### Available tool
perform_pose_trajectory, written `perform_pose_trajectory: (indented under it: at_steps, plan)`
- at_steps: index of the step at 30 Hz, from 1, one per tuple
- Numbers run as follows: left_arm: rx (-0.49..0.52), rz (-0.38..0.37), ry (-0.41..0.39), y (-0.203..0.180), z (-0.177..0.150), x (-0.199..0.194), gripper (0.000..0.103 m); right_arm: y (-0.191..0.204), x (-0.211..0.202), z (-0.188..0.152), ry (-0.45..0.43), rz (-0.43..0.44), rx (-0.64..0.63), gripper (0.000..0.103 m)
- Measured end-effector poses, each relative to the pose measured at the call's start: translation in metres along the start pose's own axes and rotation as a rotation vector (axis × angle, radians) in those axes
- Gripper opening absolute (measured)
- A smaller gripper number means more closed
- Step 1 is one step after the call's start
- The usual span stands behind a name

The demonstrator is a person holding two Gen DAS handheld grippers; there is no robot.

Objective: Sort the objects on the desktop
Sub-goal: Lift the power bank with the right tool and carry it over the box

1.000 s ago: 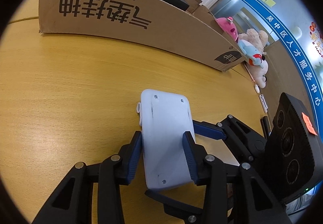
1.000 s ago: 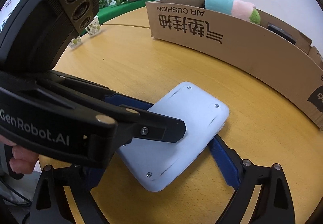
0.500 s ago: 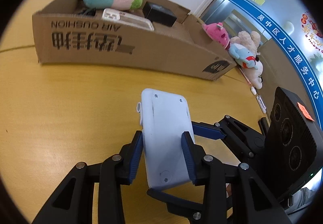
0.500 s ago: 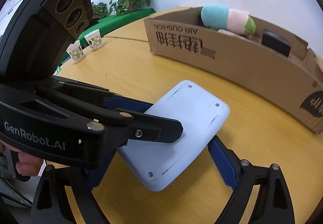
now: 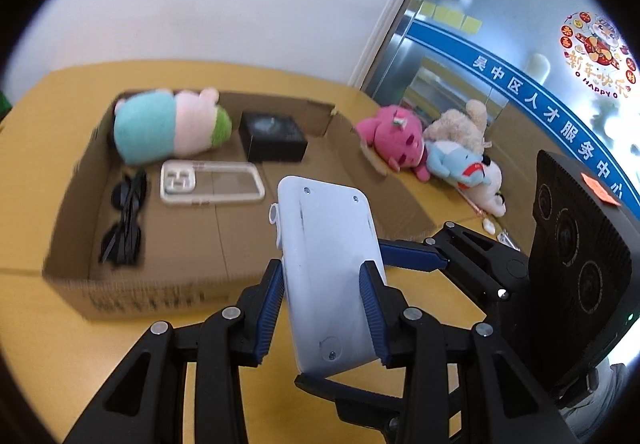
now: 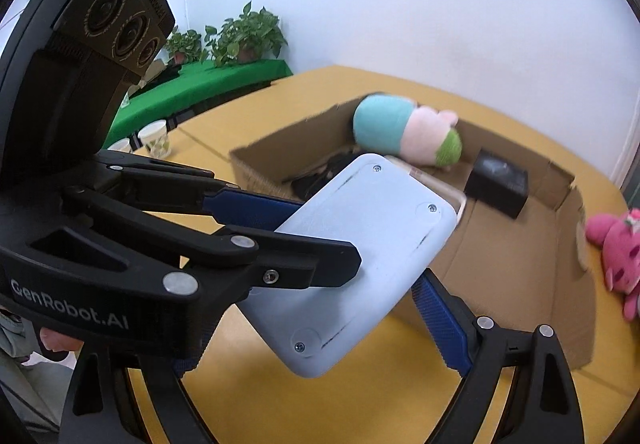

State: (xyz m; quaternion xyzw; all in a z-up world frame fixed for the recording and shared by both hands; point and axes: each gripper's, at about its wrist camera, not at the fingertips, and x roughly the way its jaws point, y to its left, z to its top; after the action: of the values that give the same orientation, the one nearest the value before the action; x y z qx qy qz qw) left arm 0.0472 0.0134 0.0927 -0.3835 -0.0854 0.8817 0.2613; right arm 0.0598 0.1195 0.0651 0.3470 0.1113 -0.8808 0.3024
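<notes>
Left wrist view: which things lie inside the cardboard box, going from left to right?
Black sunglasses → teal and pink plush and, nearer the camera, the clear phone case → black box. All rest on the floor of the cardboard box.

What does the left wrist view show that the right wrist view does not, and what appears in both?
Only the left wrist view shows the black sunglasses clearly, the whole clear phone case, and the beige and blue plush toys. Only the right wrist view shows potted plants, a green table and paper cups. Both show the cardboard box, teal-and-pink plush, black box, pink plush, and the white device gripped by the left tool.
</notes>
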Motion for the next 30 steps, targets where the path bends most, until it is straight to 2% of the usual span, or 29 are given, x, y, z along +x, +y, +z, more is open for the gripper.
perform_pose_trajectory:
  at_steps: [6, 13, 23, 30]
  plan:
    - [0.011, -0.022, -0.025, 0.002, 0.046, 0.017, 0.038, -0.038, -0.001, 0.042, -0.005, -0.017, -0.010, 0.091]
    - [-0.017, -0.033, 0.040, 0.005, 0.079, 0.071, 0.038, -0.094, 0.023, 0.062, 0.078, -0.001, -0.012, 0.091]
    - [-0.103, -0.033, 0.148, 0.019, 0.107, 0.162, 0.038, -0.184, 0.081, 0.060, 0.239, 0.044, 0.056, 0.091]
    - [-0.148, -0.010, 0.276, 0.031, 0.101, 0.212, 0.037, -0.212, 0.120, 0.042, 0.362, 0.086, 0.100, 0.091]
